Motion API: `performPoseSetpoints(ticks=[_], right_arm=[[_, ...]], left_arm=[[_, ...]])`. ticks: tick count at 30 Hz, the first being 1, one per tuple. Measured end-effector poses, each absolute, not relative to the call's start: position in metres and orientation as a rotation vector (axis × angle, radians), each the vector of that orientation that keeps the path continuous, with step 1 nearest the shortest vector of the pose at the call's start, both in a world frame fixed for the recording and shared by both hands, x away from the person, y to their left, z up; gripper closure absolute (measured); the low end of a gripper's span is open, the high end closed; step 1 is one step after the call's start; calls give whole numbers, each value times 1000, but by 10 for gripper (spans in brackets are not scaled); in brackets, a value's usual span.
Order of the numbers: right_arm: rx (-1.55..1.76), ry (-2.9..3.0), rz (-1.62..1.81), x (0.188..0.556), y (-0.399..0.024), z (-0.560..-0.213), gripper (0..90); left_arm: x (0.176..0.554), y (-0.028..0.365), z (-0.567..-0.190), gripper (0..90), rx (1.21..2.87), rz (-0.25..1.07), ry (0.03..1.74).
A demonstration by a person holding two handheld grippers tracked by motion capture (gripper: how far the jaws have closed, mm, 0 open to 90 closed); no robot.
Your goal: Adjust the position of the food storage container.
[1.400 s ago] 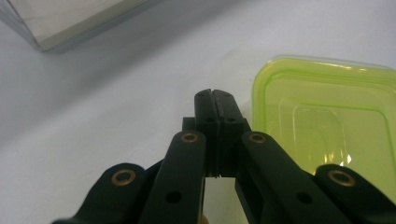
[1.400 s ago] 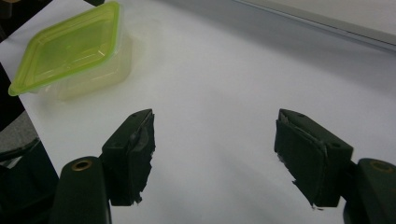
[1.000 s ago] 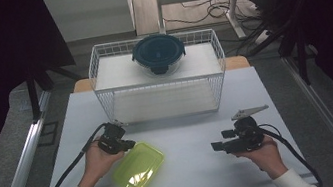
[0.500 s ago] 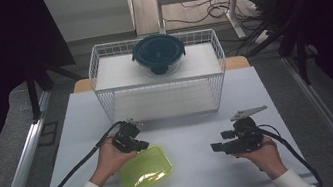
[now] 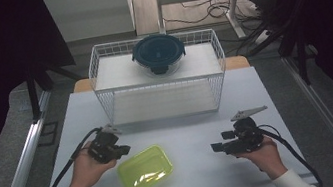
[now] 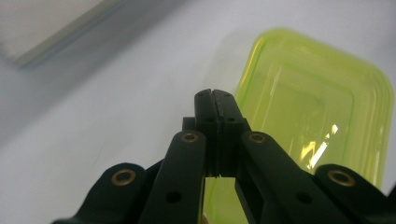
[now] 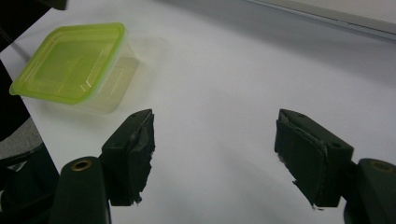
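High view: my left gripper (image 5: 124, 151), jaws pressed together and empty, nudges the green container (image 5: 145, 169) at its four o'clock; next, I judge, the spread-jawed, empty right gripper (image 5: 215, 148) grasps it.

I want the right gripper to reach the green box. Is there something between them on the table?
No, nothing visible. Bare white table lies between the open right gripper and the green box.

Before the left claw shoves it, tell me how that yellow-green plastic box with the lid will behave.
The translucent yellow-green lidded plastic box looks thin-walled and empty, so it is probably light and would likely skid across the smooth white table instead of tipping, since it sits low and flat. Its glossy lid may be slippery, and the walls may flex when squeezed.
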State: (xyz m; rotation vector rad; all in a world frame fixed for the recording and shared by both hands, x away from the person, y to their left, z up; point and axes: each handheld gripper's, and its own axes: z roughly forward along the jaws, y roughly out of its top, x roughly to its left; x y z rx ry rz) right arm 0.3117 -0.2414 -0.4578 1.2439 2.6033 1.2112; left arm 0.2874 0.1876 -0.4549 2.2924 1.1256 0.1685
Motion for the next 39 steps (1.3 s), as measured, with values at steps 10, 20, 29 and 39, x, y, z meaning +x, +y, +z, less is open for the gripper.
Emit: performPoseSetpoints(ticks=[10,20,29,39], right_arm=[[1252,2596,1220,312,-241,-457,284],[1258,2601,1213,312,-240,-459,284],[1255,2603,1206,312,-240,-459,282],[1257,2600,1203,312,-241,-459,282]], left_arm=[[234,230,-473,900,2239,93,1238],[219,211,-503,900,2296,-34,1229],[232,193,-507,900,2330,-58,1204],[259,176,-506,900,2334,-61,1193]])
